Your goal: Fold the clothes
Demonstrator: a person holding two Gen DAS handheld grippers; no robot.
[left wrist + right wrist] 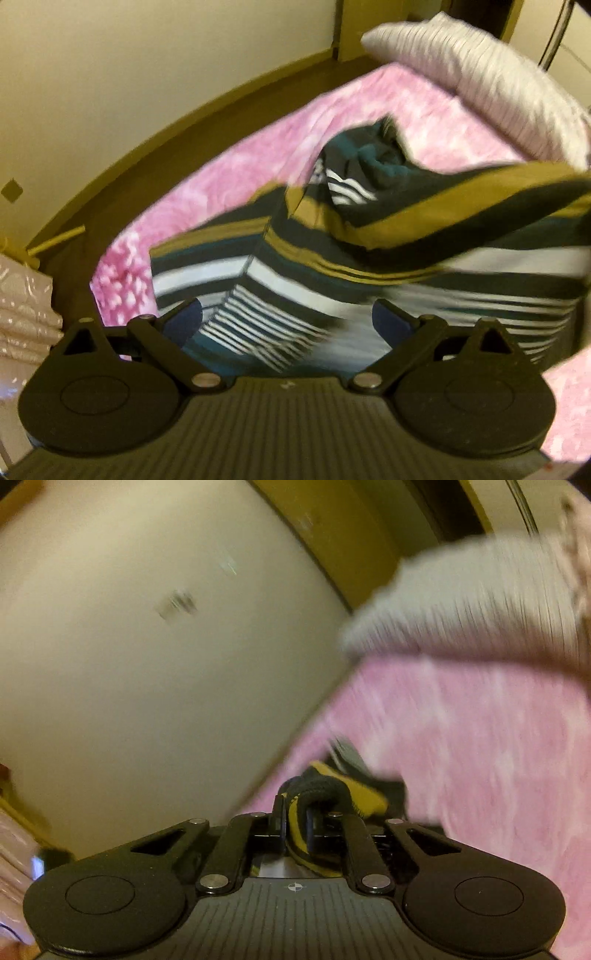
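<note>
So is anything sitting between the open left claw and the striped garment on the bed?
Nothing visible. The left claw stands open directly over the striped garment, with only cloth between its fingers. The right claw is shut on a bunched edge of it. The pillow lies farther back.

A: From where does the left wrist view look?

B: From above, steeply down and close onto the striped garment [369, 258] on the pink bedspread [229, 173].

A: And the right wrist view?

B: Low, tilted only slightly down, towards the wall [147, 664].

A: What do they share?

B: The bedspread, the grey ribbed pillow [461, 602] and the garment.
</note>
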